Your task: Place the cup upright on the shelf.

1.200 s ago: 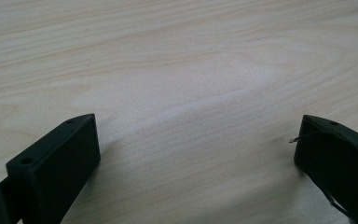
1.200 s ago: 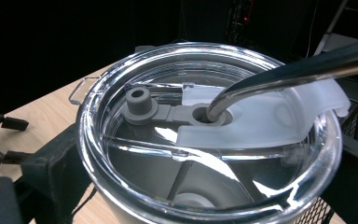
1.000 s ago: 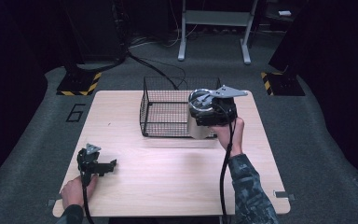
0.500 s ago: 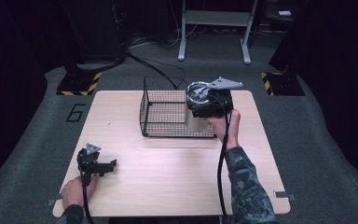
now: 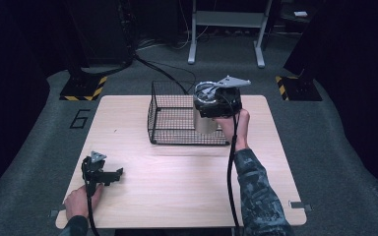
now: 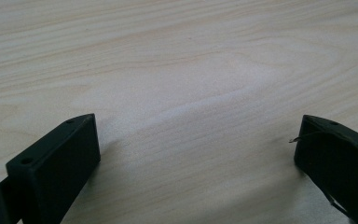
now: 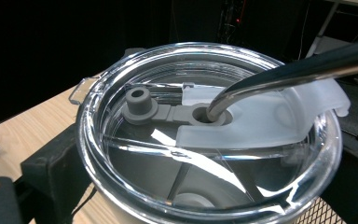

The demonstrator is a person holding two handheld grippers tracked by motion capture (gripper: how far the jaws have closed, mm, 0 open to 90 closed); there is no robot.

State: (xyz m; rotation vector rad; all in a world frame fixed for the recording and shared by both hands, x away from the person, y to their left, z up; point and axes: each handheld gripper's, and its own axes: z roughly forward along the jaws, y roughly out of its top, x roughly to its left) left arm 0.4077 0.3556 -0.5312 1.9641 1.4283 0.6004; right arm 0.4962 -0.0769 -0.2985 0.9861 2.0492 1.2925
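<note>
The tumbler (image 7: 209,135), a pale cup with a clear lid (image 7: 279,116) and a bent metal straw (image 7: 298,65) through the lid's hole, hung in the right claw (image 5: 215,105), whose jaws pressed its sides just under the lid's rim. In the high view it was held above the right end of the wire basket (image 5: 177,118), close to the basket's near right corner, with the person's right hand (image 5: 234,125) just behind the claw. The likeliest trouble, as I judged it, was the cup's base catching the basket's top wire on the way down, which could tilt the cup or drag the light basket across the desk (image 5: 177,182). The smooth wall might also slip in the jaws, since the grip sat high on the cup and most of its body hung below. The straw leaned out to one side and could snag the mesh or twist the lid loose. A hard release might topple the cup inside the basket. The left claw (image 5: 101,172) lay wide apart and holding nothing, low over bare desk at the near left, well apart from the basket and too distant to steady it.
</note>
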